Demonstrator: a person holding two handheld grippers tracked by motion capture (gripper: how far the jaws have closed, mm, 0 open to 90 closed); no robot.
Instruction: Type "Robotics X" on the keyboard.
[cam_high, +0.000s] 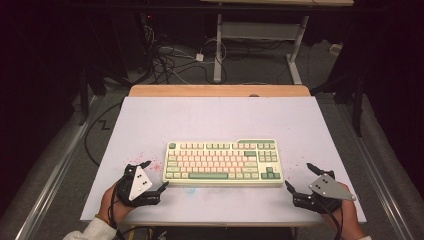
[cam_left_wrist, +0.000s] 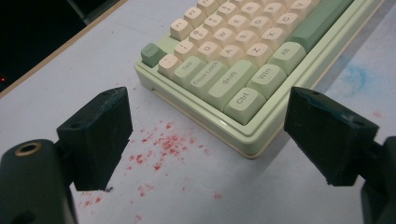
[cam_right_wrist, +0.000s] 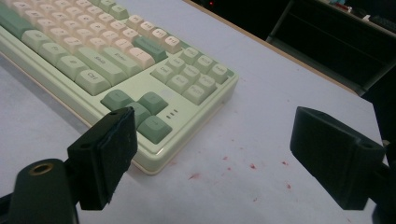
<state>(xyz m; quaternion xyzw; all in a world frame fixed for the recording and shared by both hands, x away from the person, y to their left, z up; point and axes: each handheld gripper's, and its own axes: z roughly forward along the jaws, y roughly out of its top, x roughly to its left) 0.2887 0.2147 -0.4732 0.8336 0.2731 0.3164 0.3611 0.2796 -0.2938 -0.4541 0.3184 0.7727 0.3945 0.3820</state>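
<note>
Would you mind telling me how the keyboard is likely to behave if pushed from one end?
The keyboard looks like a rigid slab, so it should slide or pivot rather than flex. It lies flat and low, so tipping seems unlikely. Its raised keycaps might catch or depress if pressed.

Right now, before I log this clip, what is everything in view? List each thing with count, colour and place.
keyboard: one, pale green body with cream and green keys, lying flat at the middle of the table, nearer the person's edge.
table: one, white top with a wooden strip along the far edge; red specks by the keyboard's left end, a faint blue smudge in front of it.
second table: one, white legs, on the floor behind.
cables: several, black and white, on the floor behind.
left gripper: one, black with a grey plate, at the keyboard's near left corner, jaws open, nothing between them.
right gripper: one, black with a grey plate, at the keyboard's near right corner, jaws open, nothing between them.
hands: two, holding the grippers at the near edge.
</note>
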